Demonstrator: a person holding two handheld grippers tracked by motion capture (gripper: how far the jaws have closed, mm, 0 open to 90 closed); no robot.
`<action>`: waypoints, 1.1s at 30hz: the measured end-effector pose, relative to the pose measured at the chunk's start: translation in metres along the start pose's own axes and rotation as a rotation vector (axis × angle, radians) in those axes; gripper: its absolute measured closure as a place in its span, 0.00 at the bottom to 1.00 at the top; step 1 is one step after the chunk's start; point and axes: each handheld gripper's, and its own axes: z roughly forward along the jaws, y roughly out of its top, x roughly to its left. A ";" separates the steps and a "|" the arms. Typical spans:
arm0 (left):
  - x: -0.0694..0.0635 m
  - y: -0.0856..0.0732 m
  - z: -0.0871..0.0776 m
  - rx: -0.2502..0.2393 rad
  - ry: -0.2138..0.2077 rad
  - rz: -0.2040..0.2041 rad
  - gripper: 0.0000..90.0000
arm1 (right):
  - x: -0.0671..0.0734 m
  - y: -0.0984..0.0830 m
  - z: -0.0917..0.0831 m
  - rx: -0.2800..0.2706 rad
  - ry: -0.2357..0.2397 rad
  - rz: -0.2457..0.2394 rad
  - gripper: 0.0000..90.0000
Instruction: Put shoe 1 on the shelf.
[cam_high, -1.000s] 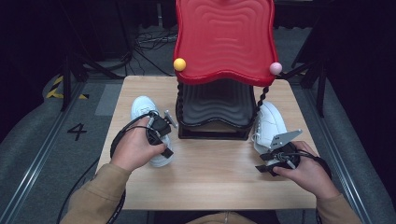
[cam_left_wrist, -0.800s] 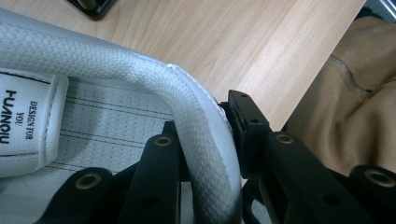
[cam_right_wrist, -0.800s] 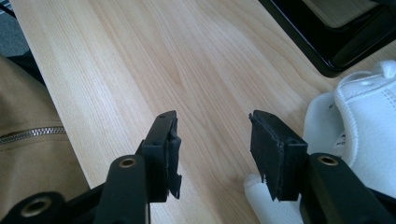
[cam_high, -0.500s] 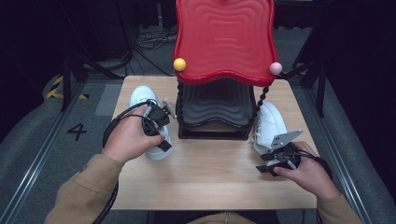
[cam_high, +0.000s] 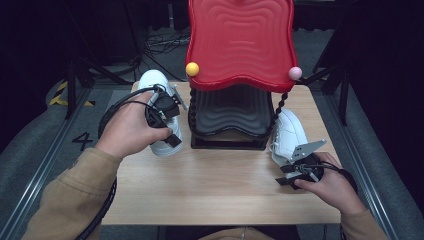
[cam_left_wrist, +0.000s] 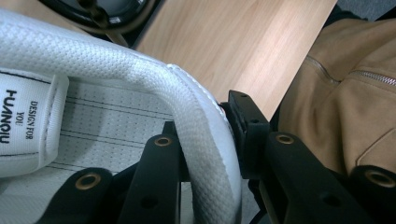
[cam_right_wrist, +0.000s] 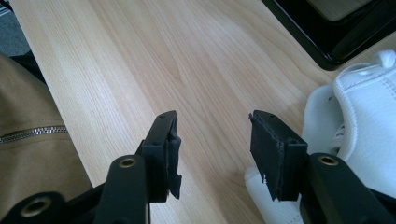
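The left gripper's (cam_left_wrist: 205, 154) jaws were clamped on the padded heel collar of a white leather-look sneaker (cam_left_wrist: 116, 93), one jaw inside the shoe against the perforated lining and the other outside on the heel. In the high view that left gripper (cam_high: 167, 122) and its shoe (cam_high: 155, 82) sat higher and farther toward the far left corner of the pale wooden worktop (cam_high: 220, 185) than a second earlier, when the shoe lay flat by the left edge; the shoe now seemed lifted off the wood, toe pointing away from the person, just beside the black lower tier (cam_high: 227, 117) of a two-tier rack whose glossy red wavy top shelf (cam_high: 240, 42) overhung the worktop's far middle. This rise suggested the shoe was on its way onto the rack, probably needing a swing inward past the twisted post with the yellow ball (cam_high: 192, 69). The right gripper (cam_right_wrist: 212, 149) had not moved: its jaws stood spread with nothing between them, bare wood beneath. It rested near the right edge of the worktop (cam_high: 300, 172), touching or just short of the heel of the second white sneaker (cam_high: 287, 135), which lay beside the rack's right post below the pink ball (cam_high: 295, 73), apparently awaiting its turn.
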 end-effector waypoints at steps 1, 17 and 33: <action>0.000 0.001 -0.003 -0.002 0.002 0.001 0.83 | 0.000 0.000 0.000 0.000 0.001 0.001 0.59; 0.001 0.019 -0.047 0.003 0.020 0.033 0.82 | -0.001 -0.006 -0.001 0.003 0.000 0.015 0.59; -0.002 0.043 -0.099 -0.035 0.069 0.113 0.82 | -0.004 -0.010 0.003 0.017 0.004 0.036 0.59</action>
